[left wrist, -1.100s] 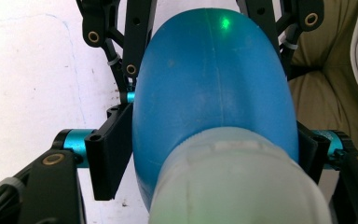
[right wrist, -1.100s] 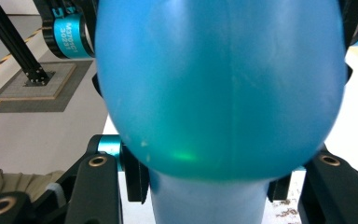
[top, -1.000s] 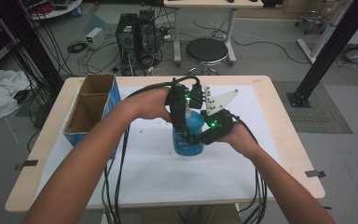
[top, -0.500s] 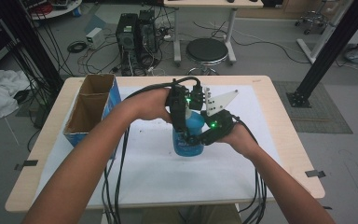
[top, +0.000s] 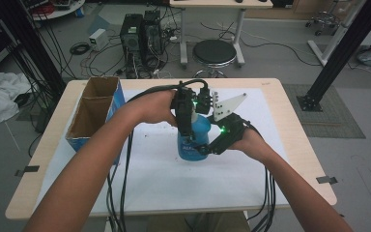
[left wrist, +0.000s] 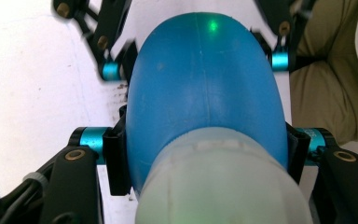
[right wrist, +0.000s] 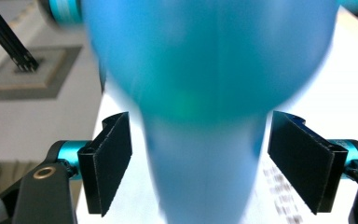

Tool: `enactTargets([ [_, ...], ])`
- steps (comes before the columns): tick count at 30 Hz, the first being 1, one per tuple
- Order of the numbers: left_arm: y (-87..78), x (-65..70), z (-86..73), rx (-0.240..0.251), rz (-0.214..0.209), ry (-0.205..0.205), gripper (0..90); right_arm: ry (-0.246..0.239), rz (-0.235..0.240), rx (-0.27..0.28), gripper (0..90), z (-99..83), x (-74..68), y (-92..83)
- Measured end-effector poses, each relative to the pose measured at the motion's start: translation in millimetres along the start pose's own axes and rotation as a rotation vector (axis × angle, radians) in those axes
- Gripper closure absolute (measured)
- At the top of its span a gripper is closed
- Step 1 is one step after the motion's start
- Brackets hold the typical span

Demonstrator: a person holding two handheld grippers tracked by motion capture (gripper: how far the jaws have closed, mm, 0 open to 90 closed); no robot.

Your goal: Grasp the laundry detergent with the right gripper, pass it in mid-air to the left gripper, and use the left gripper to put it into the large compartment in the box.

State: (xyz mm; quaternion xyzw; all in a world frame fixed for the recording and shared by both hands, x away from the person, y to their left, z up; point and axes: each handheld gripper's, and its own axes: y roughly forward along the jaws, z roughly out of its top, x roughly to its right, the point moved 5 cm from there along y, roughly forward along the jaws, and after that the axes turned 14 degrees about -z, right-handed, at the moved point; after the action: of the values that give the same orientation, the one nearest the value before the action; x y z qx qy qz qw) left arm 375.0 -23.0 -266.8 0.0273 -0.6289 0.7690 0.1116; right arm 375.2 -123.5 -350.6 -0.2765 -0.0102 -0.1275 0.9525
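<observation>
A cardboard box (top: pixel 92 112) stood open at the left end of the table (top: pixel 290 145), well apart from the work in the middle; a white sheet (top: pixel 164 179) covered most of the tabletop. The blue bottle (top: pixel 193 140) stood upright on that sheet near the table's centre, its cap end topmost. The left gripper (top: pixel 185 126) came down on it from above, held in the left hand (top: pixel 157 106); in the left gripper view its pads (left wrist: pixel 116 161) pressed against both sides of the bottle (left wrist: pixel 205 93) just below the pale cap (left wrist: pixel 219 186), so it was clamped on the bottle, having drawn in a little and then settled. To the right, the right gripper (top: pixel 206 149) lay low against the bottle's lower body, held in the right hand (top: pixel 252 143); its jaws had just been opening, and in the right gripper view the pads (right wrist: pixel 114 158) stood clear of the blurred blue bottle (right wrist: pixel 205 84) on either side, with the bottle between them but not gripped.
</observation>
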Motion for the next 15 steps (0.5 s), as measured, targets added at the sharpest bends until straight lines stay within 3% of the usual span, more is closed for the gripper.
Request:
enactTargets([
  [1,-1.5,-0.5,-1.5,0.004,0.006,-0.005,37.7,0.003,0.006,-0.006,20.8,-1.7,-0.5,-3.1],
  [3,-3.8,-1.5,-5.9,-0.001,0.017,-0.021,37.6,0.001,-0.015,-0.014,10.4,-4.5,2.0,-8.7],
  [6,-6.0,-2.2,-13.3,-0.008,0.028,-0.042,37.6,0.050,-0.052,-0.040,10.5,-9.3,8.4,-18.9],
  [8,-7.7,-2.4,-17.9,-0.009,0.031,-0.057,37.6,0.086,-0.112,-0.090,10.5,-14.7,14.5,-23.7],
  [10,-9.3,-3.1,-22.2,-0.011,0.040,-0.070,37.6,0.108,-0.138,-0.133,10.5,-20.9,19.9,-29.0],
  [11,-9.9,-3.3,-24.0,-0.009,0.042,-0.078,37.6,0.095,-0.131,-0.146,10.5,-24.0,20.3,-32.3],
  [14,-11.7,-4.1,-28.5,-0.017,0.049,-0.095,37.7,0.047,-0.027,-0.178,10.5,-31.1,14.5,-41.6],
  [15,-12.1,-4.4,-29.5,-0.015,0.050,-0.101,37.7,0.039,-0.027,-0.200,10.4,-32.2,14.0,-43.2],
])
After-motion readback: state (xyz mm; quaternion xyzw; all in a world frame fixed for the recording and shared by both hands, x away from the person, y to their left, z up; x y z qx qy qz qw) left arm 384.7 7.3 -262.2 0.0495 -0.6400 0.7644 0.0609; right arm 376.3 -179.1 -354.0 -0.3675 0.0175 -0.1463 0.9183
